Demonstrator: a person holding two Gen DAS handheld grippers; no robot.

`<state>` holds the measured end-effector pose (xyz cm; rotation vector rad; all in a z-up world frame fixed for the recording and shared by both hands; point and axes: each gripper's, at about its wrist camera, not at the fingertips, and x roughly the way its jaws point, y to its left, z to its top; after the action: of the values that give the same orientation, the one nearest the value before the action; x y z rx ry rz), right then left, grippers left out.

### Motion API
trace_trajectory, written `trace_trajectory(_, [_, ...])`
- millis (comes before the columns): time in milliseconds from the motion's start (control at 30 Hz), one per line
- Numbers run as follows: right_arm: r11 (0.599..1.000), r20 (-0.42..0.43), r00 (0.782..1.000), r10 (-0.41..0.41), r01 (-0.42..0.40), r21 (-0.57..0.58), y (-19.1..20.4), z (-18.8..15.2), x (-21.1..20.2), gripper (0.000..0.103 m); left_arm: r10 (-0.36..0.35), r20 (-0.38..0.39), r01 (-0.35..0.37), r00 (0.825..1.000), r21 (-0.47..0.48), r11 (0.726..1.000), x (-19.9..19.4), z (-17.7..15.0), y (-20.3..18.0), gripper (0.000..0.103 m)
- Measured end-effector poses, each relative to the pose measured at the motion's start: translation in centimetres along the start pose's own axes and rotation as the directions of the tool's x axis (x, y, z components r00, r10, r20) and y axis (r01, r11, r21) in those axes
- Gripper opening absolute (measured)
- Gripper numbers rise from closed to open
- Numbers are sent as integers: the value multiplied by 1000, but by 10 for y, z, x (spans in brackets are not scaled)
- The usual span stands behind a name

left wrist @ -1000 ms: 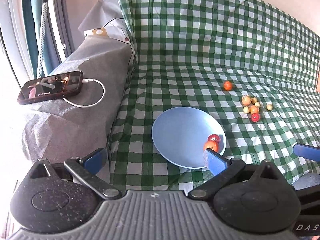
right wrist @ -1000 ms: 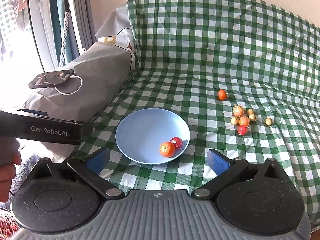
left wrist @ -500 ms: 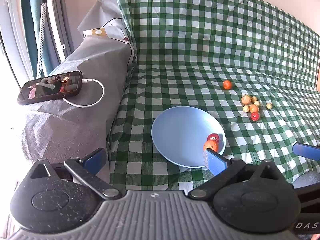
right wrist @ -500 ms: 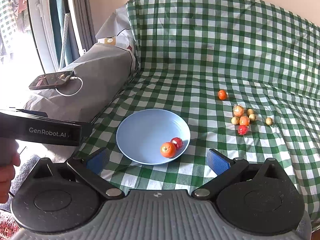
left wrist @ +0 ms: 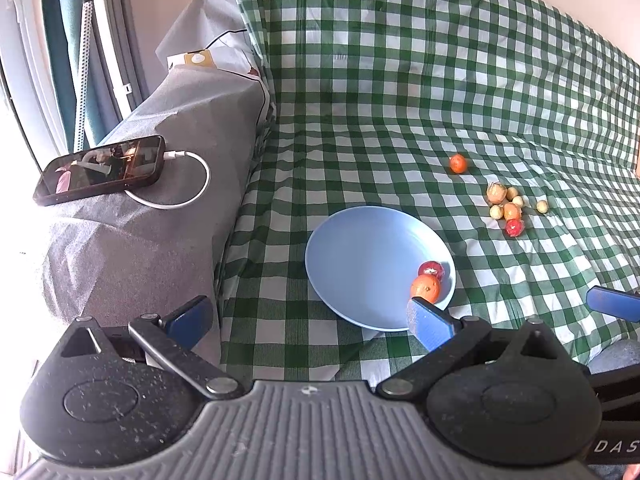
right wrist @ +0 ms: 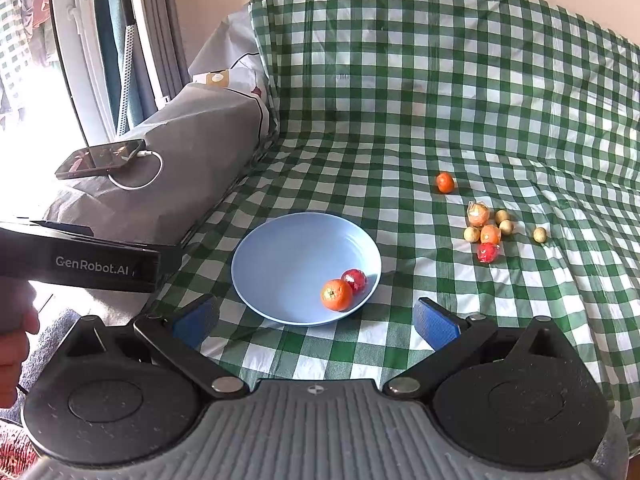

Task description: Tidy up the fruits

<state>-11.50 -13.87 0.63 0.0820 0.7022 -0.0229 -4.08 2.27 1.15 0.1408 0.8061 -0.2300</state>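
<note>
A: Where does the fruit sit right now?

B: Two pieces lie in the blue plate (right wrist: 280, 248), at its five o'clock edge: a small orange (right wrist: 337, 294) touching a red fruit in a shiny wrapper (right wrist: 355, 280). The others lie on the green checked cloth (right wrist: 400, 140), out at two o'clock from the plate: a lone orange fruit (right wrist: 445, 182), then a cluster (right wrist: 486, 232) of husked golden berries, pale round ones and another red wrapped fruit (right wrist: 488, 252), with one pale berry (right wrist: 539, 235) apart at the cluster's three o'clock.

A: How would they handle?

B: Light and soft, I'd judge. The papery husks would crush, the wrapper looks slippery, and round fruit would roll on the cloth. I'd close gently across the widest part of one piece, coming from above.

A: And the grippers?

B: The right gripper (right wrist: 316, 320) hangs spread wide with nothing between its blue pads, at the plate's six o'clock. The left gripper (left wrist: 308, 316) is likewise spread and empty, also short of the plate. A phone (left wrist: 100, 170) on its white charging cable (left wrist: 188, 196) rests on the grey covered armrest (left wrist: 160, 240), at the plate's ten o'clock, well clear.
</note>
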Motion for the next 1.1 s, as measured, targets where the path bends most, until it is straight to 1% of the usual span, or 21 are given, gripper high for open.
trace_trajectory(300, [1000,5,1000,-8,8,24,-9,1,2,102,-5,-25,6,1000,13,1000,9,2,-6,103])
trace_trajectory(667, [997,-16,1000,-22,23,71,-26,0,14,102,-12,-69,14,998,27,1000,25,7,-20,103])
trace_trajectory(900, [992,-23,998,-58,60,113,-47,0,23,102,-30,-97,35,995,51,998,40,13,-37,103])
trace_trajectory(1100, [983,-22,994,-111,113,147,-73,0,30,102,-54,-115,64,992,81,995,54,20,-60,103])
